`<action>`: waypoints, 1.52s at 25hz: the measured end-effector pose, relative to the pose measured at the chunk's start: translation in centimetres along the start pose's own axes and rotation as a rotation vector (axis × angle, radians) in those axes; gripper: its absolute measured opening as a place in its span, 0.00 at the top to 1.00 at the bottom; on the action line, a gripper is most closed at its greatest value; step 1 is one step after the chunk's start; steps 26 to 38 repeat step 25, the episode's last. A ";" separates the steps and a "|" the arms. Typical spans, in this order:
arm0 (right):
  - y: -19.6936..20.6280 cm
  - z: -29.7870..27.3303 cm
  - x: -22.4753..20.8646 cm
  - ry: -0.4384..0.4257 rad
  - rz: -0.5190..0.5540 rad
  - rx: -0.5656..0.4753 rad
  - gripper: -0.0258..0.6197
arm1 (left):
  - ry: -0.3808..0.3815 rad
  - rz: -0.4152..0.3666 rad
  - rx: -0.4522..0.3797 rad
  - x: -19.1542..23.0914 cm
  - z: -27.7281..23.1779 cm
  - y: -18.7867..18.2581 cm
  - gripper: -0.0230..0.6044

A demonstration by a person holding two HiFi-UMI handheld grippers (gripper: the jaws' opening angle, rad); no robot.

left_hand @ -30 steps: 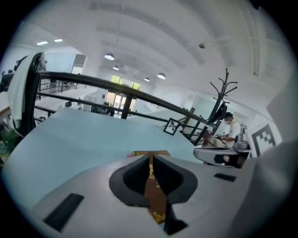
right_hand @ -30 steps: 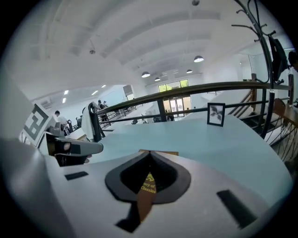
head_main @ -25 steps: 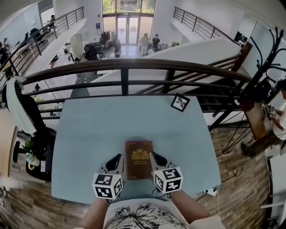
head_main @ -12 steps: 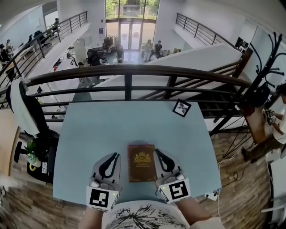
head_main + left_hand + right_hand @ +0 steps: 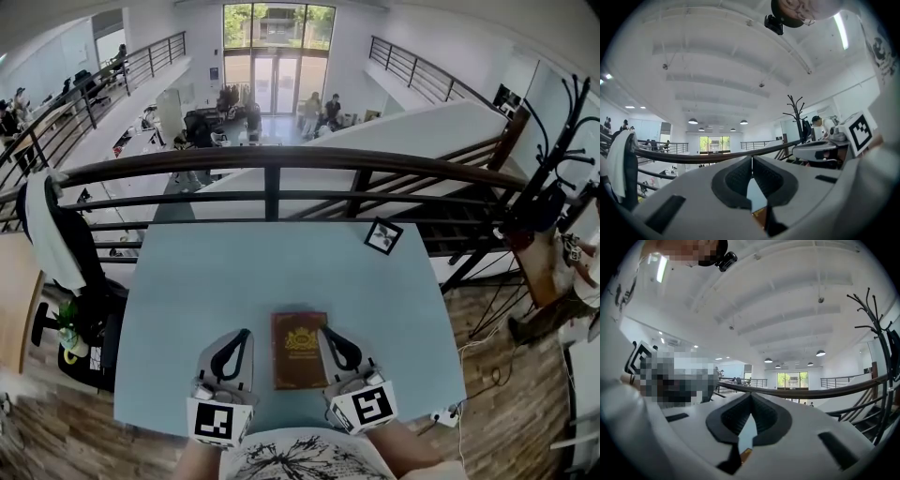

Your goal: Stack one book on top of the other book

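A brown book (image 5: 300, 349) with a gold emblem lies flat near the front edge of the light blue table (image 5: 206, 281). I see only its top cover and cannot tell what is under it. My left gripper (image 5: 240, 336) hovers just left of the book, its jaws closing until they meet, with nothing between them. Just right of the book, my right gripper (image 5: 327, 335) is shut and holds nothing. In the left gripper view the left gripper (image 5: 752, 161) points level at the railing, with a brown sliver of the book (image 5: 759, 216) below. The right gripper (image 5: 751, 398) looks the same way.
A small black-framed card (image 5: 382, 236) lies at the table's far right corner. A dark railing (image 5: 272, 159) runs along the far edge, with an open drop behind it. A coat rack (image 5: 553, 141) stands to the right, and a chair with draped clothes (image 5: 56, 244) to the left.
Both grippers have lifted away from the book's sides and rolled so their marker cubes face up. The book has stayed flat on the table.
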State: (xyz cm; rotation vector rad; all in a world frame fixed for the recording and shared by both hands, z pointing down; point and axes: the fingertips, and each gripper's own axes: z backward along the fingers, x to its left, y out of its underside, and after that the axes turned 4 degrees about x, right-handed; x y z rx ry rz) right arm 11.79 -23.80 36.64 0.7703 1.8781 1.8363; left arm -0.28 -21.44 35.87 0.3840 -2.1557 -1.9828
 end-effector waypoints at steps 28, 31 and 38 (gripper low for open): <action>1.7 -1.4 -0.2 0.062 0.013 0.077 0.97 | 0.013 0.039 0.038 2.0 -1.1 0.9 0.95; 1.7 -1.4 -0.2 0.062 0.013 0.077 0.97 | 0.013 0.039 0.038 2.0 -1.1 0.9 0.95; 1.7 -1.4 -0.2 0.062 0.013 0.077 0.97 | 0.013 0.039 0.038 2.0 -1.1 0.9 0.95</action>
